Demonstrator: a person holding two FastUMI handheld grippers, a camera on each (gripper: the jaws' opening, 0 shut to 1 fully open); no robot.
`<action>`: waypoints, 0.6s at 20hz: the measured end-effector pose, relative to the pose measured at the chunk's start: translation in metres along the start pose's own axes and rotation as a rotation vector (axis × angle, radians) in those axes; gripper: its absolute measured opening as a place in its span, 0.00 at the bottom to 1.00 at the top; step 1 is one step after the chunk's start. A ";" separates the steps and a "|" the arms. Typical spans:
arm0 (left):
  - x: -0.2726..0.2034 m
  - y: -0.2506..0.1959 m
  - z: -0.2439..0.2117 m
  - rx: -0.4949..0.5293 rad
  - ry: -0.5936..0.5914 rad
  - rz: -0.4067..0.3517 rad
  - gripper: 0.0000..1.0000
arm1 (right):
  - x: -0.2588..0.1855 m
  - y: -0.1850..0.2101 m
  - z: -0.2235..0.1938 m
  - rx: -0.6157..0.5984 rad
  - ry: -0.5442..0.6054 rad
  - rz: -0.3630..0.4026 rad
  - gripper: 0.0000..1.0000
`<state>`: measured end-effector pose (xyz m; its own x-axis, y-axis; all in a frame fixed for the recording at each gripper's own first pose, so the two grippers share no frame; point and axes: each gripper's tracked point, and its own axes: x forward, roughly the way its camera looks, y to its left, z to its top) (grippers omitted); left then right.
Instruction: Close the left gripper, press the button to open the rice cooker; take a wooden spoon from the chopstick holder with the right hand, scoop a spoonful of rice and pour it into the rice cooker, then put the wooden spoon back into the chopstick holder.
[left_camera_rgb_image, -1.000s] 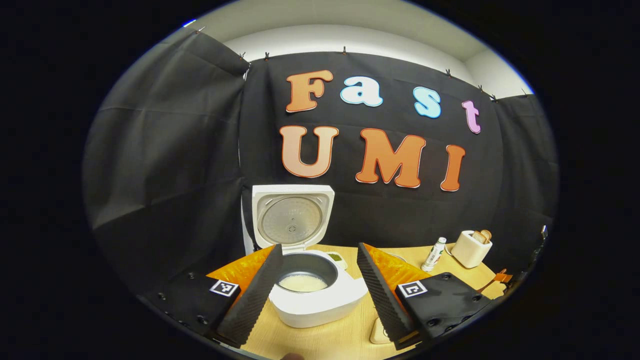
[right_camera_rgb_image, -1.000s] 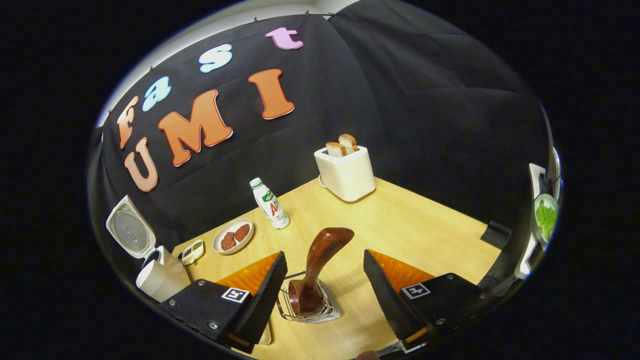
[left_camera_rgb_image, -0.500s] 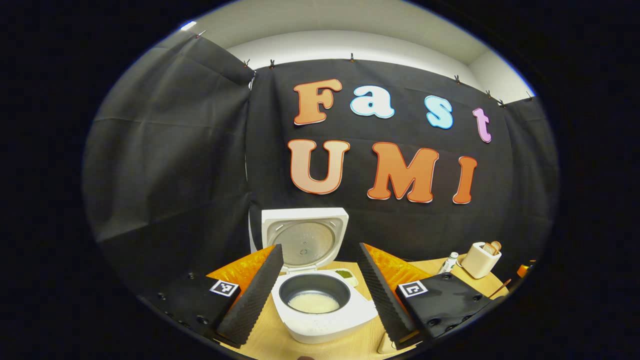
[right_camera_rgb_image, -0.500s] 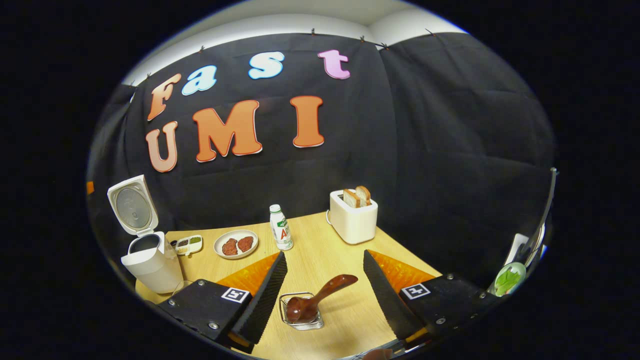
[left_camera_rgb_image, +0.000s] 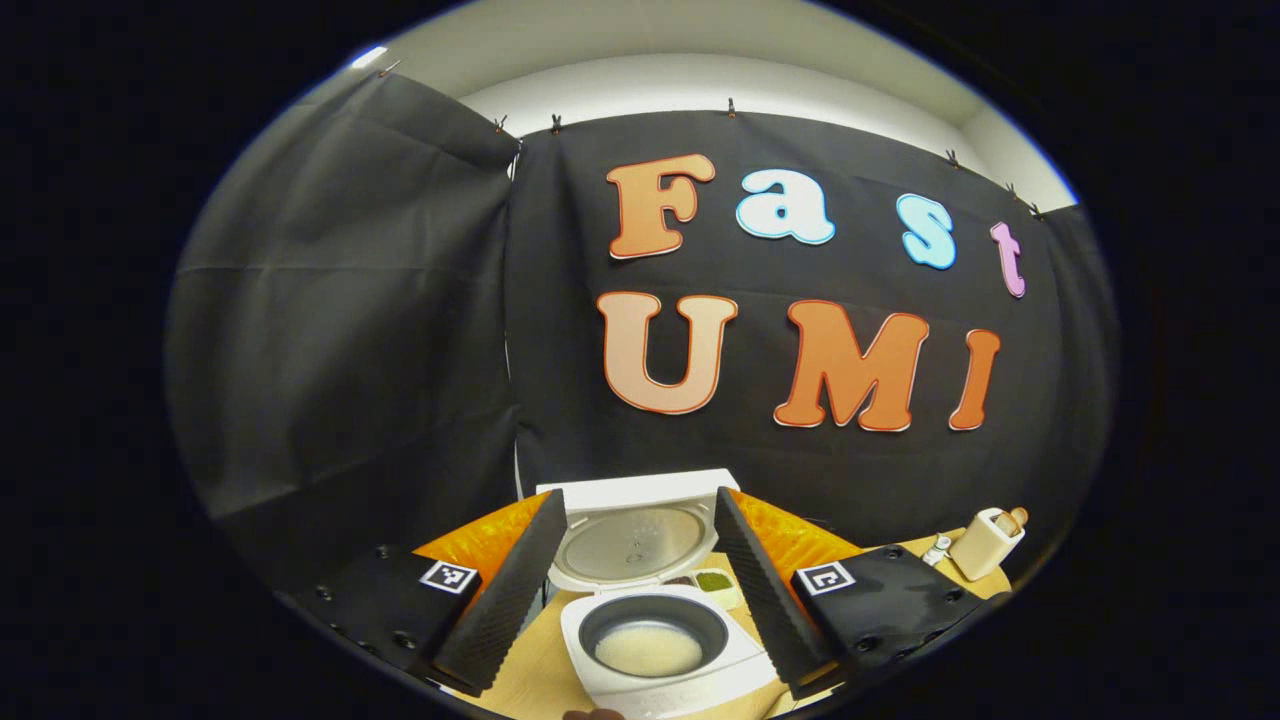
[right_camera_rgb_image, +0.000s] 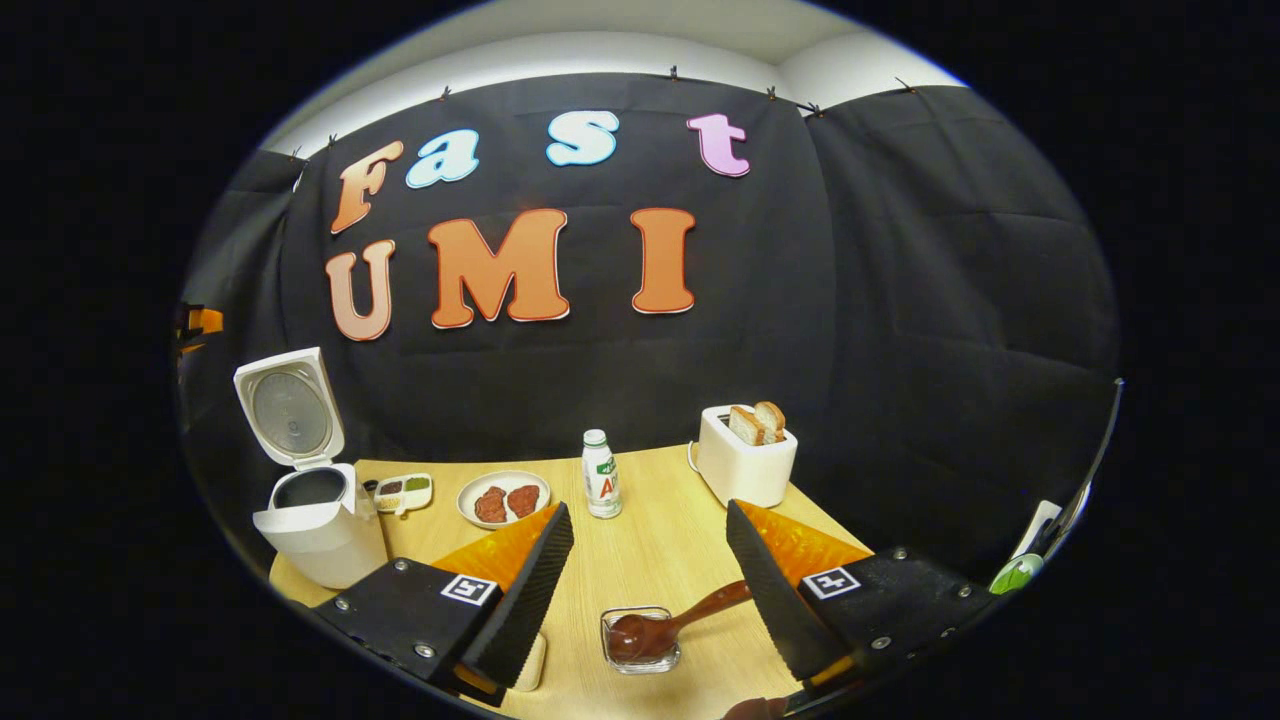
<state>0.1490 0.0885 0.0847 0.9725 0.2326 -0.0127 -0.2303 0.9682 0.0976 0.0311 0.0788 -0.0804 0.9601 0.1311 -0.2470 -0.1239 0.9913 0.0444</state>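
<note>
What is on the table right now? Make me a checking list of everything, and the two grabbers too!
Surface: wooden table, bare in the middle.
Job's things: rice cooker with lid open, rice in its pot; wooden spoon resting in the chopstick holder.
Clutter: plate of meat, bottle, toaster with bread, small seasoning dish.
Grippers: left gripper open above the cooker; right gripper open, holding nothing.
Cables: nothing seen.
Surroundings: black cloth wall.
</note>
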 end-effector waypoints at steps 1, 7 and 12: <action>0.011 0.001 0.001 0.008 0.008 0.011 1.00 | 0.001 0.003 0.001 0.005 0.000 0.006 0.95; 0.084 -0.001 0.024 -0.030 0.034 0.033 1.00 | 0.009 0.010 -0.008 0.042 0.026 0.024 0.95; 0.139 0.010 0.032 -0.047 0.077 0.065 1.00 | 0.016 0.009 -0.020 0.048 0.053 0.022 0.95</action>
<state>0.2827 0.1277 0.1154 0.9502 0.3001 -0.0843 -0.2964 0.9535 0.0539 0.0404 0.0903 -0.1032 0.9425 0.1543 -0.2964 -0.1313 0.9867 0.0960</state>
